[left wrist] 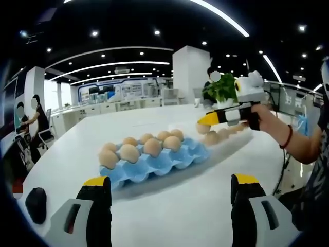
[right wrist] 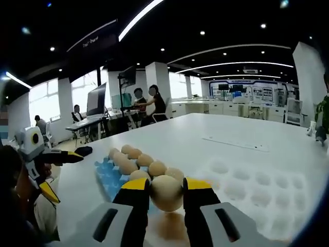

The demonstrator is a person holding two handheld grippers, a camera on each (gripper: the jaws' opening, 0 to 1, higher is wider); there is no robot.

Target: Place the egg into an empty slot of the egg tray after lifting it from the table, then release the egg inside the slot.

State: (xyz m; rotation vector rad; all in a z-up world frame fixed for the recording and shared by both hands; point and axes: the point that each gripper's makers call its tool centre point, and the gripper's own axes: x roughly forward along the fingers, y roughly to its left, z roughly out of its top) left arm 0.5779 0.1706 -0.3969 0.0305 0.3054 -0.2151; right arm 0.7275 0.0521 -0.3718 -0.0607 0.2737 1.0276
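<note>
A blue egg tray (left wrist: 139,172) lies on the white table (left wrist: 195,206), with several tan eggs (left wrist: 152,147) in its far rows and its near slots bare. My right gripper (right wrist: 167,186) is shut on one tan egg (right wrist: 167,198), held in the air just short of the blue tray (right wrist: 105,177). In the left gripper view that right gripper (left wrist: 206,123) comes in from the right in a hand, the egg (left wrist: 203,128) at its yellow tips, past the tray's far right corner. My left gripper (left wrist: 169,182) stands open near the tray's front edge, holding nothing.
Several more eggs (left wrist: 218,136) lie on the table beyond the tray. A white moulded tray (right wrist: 257,190) lies to the right of the blue one. A black mouse (left wrist: 36,204) sits near the table's left edge. A potted plant (left wrist: 222,87) stands behind, and people sit at desks further back.
</note>
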